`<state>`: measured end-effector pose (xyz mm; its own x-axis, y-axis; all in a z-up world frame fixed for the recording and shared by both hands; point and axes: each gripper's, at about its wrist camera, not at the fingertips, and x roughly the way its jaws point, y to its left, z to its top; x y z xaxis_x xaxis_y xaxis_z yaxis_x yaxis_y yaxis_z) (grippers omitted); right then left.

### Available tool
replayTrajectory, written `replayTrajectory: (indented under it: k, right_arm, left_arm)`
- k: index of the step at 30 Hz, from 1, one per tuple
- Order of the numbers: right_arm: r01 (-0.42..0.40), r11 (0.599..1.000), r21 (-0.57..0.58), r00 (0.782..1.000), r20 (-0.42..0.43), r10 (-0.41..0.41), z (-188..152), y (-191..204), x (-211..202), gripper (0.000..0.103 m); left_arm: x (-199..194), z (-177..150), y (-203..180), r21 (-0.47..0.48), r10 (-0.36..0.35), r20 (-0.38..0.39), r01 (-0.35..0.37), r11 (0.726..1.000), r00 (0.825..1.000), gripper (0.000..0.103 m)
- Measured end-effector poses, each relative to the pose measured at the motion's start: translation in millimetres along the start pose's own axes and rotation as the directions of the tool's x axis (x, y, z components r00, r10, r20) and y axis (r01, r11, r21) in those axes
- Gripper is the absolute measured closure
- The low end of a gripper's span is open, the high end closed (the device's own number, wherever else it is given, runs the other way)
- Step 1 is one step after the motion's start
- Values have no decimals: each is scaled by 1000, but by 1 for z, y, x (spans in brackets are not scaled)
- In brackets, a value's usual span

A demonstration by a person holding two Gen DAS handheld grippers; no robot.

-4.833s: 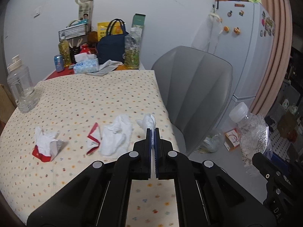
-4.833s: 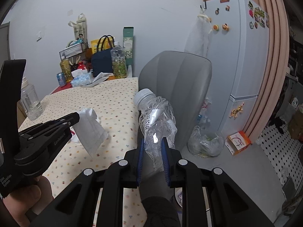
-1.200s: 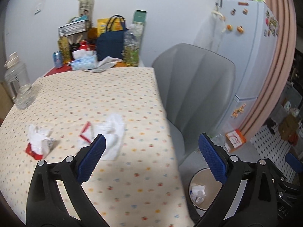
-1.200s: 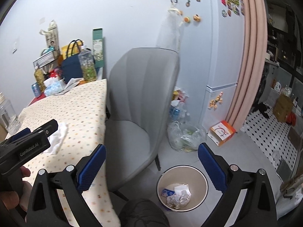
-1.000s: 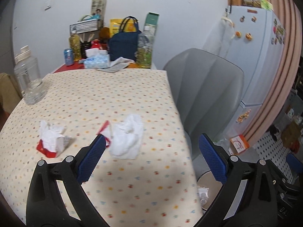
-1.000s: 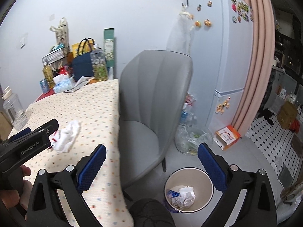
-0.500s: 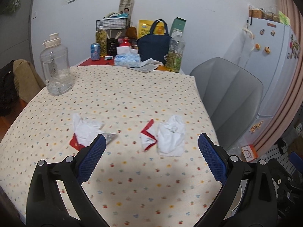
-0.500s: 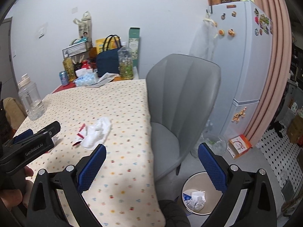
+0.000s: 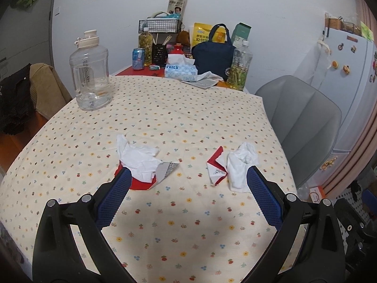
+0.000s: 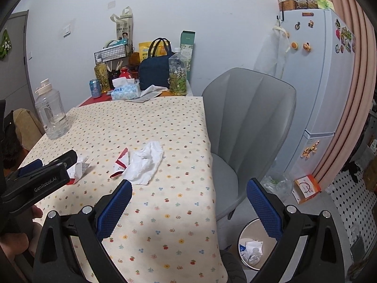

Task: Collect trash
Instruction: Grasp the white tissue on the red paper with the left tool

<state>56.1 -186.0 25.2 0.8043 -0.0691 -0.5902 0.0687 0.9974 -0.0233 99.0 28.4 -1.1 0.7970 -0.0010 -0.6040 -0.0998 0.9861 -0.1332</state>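
Note:
Two heaps of trash lie on the dotted tablecloth (image 9: 179, 231). A crumpled white tissue on a red wrapper (image 9: 141, 165) sits left of centre. Further right, a folded red-and-white wrapper (image 9: 215, 167) touches another crumpled tissue (image 9: 241, 165). My left gripper (image 9: 187, 184) hovers open just in front of both heaps, empty. My right gripper (image 10: 188, 194) is open and empty over the table's right edge, with the tissue (image 10: 146, 162) and the wrapper (image 10: 121, 161) ahead to its left. A round bin (image 10: 255, 247) on the floor holds crumpled trash. The left gripper (image 10: 42, 179) shows in the right wrist view over the left heap.
A large clear jug (image 9: 90, 70) stands at the table's left. Bottles, a can, a tissue box (image 9: 180, 70) and a navy bag (image 9: 213, 52) crowd the far end. A grey chair (image 10: 249, 122) stands right of the table, a white fridge (image 10: 313, 75) behind it.
Both grippers dropped what they held, the tissue and the crushed bottle, and stand open. Both have swung left from the bin back over the table.

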Motion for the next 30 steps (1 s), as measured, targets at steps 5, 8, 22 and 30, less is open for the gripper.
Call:
replayTrajectory:
  k: [5, 8, 22, 30]
  right_arm:
    - [-13, 1000, -17, 1000, -13, 13, -1, 10, 8, 8]
    - [-29, 999, -28, 999, -27, 28, -1, 18, 17, 8]
    - [-119, 991, -64, 989, -98, 112, -6, 59, 61, 8]
    - [-136, 988, -73, 985, -120, 126, -2, 71, 79, 9]
  left_arm:
    - [7, -3, 14, -17, 20, -13, -20, 1000, 1000, 6]
    - [12, -6, 25, -24, 41, -25, -42, 999, 999, 6]
    - [51, -16, 96, -130, 115, -123, -131, 983, 986, 29]
    - [76, -21, 104, -143, 106, -183, -133, 981, 977, 52]
